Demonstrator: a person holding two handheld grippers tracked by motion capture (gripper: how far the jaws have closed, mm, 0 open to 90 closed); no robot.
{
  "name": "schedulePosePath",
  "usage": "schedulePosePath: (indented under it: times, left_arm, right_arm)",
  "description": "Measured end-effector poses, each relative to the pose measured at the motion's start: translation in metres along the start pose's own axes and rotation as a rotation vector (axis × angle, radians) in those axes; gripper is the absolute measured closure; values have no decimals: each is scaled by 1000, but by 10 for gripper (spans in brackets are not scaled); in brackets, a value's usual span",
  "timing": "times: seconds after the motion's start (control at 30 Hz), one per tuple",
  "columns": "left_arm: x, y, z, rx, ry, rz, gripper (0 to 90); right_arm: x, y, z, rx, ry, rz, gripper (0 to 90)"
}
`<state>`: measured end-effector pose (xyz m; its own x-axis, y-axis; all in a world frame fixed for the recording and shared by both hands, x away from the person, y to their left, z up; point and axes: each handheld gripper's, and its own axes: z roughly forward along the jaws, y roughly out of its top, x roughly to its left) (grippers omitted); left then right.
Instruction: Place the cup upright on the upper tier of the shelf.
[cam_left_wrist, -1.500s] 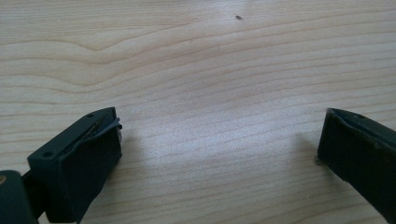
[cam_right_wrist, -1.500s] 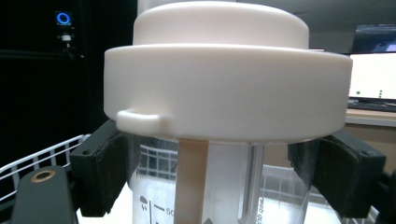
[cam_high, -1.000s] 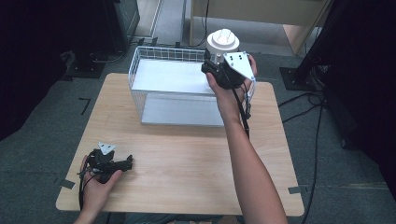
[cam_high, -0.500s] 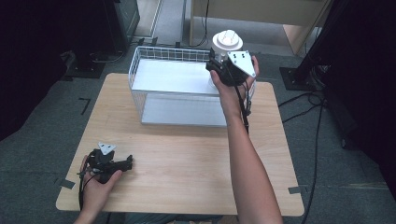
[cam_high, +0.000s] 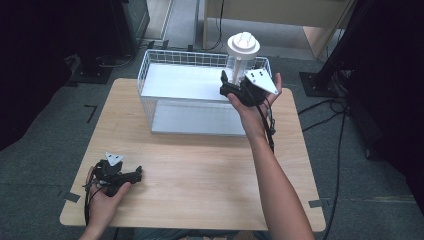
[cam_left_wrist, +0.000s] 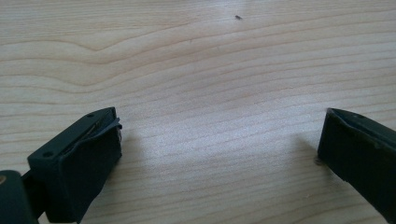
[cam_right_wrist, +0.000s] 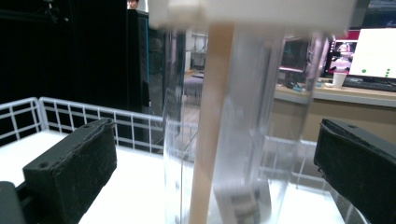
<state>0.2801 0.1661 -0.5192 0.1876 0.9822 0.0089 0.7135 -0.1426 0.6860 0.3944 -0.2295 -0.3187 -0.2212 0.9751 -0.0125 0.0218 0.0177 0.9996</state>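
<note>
Your right gripper (cam_high: 231, 84) is standing with its jaws wide apart, having just been opening; the clear dispenser (cam_high: 242, 62) is sitting between them, and neither pad is pressing on it in the right gripper view. The dispenser (cam_right_wrist: 233, 121) is standing upright, its long axis vertical, white cap on top, in the right rear corner of the wire basket (cam_high: 150, 65). It is lying directly ahead of your right fingers (cam_right_wrist: 74, 163), so that hand is much the nearer. I am seeing nothing else in the basket beyond its white floor. Your left gripper (cam_high: 131, 176) is resting on the table (cam_high: 200, 165) near the front left corner, well apart from the basket, jaws apart on bare wood.
</note>
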Motion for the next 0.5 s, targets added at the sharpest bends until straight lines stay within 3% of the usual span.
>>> schedulePosePath:
  times: [0.17,0.5]
  left_arm:
    - [0,0,0,1,1,3,0]
    - [0,0,0,0,1,3,0]
  right_arm:
    - [-3,-11,-13,4,27,-44,0]
    - [-11,-31,-45,14,42,-87,0]
